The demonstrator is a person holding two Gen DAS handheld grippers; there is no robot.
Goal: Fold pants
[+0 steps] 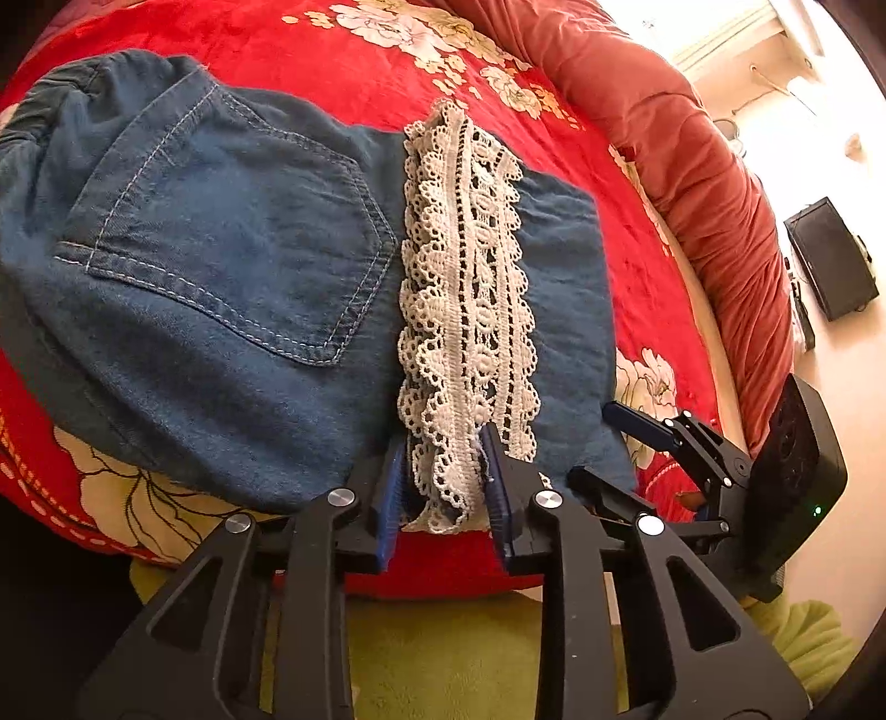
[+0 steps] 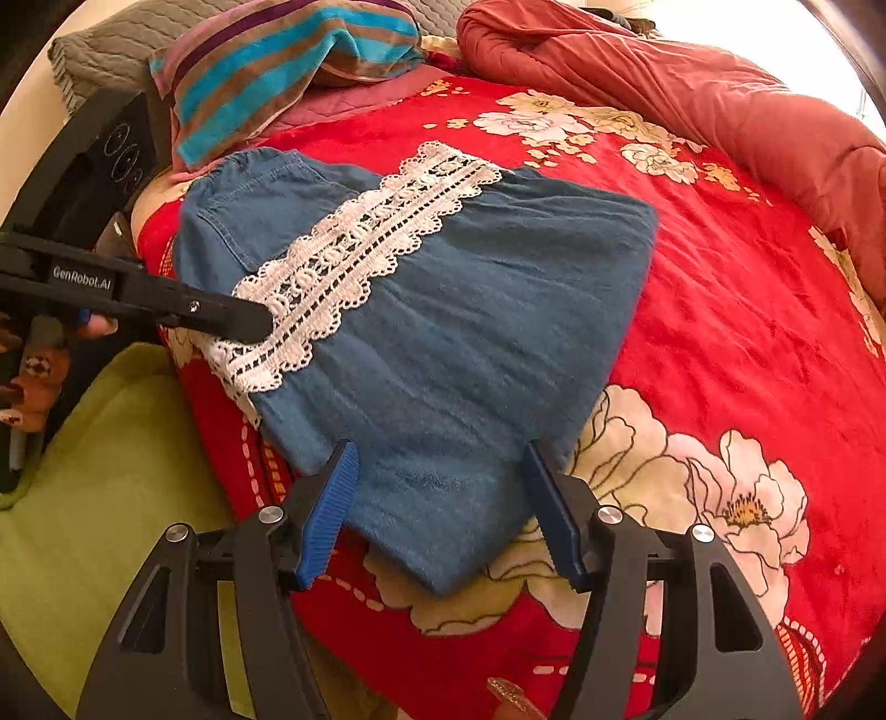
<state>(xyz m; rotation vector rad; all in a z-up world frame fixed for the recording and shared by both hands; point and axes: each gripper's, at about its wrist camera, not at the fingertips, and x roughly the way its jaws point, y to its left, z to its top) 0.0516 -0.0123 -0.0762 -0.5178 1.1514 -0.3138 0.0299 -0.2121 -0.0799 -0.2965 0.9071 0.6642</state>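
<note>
While the pants (image 1: 221,266) lie folded on the red blanket (image 1: 343,50), notes by view.

Left wrist
- Step: late fold, lace band (image 1: 465,288) on top.
- Left gripper (image 1: 443,487): narrow gap, lace end between the pads; whether it is pinched, I cannot tell.
- Edge: near hem at the bed's brink, green floor (image 1: 443,653) below.

Right wrist
- Right gripper (image 2: 437,498): spread wide, straddling the denim corner, holding nothing.
- Next, likely: close on that corner, carry it across with the lace end.
- Room: open blanket to the right; striped cloth (image 2: 277,61) and quilt (image 2: 692,83) crowd the far side.
</note>
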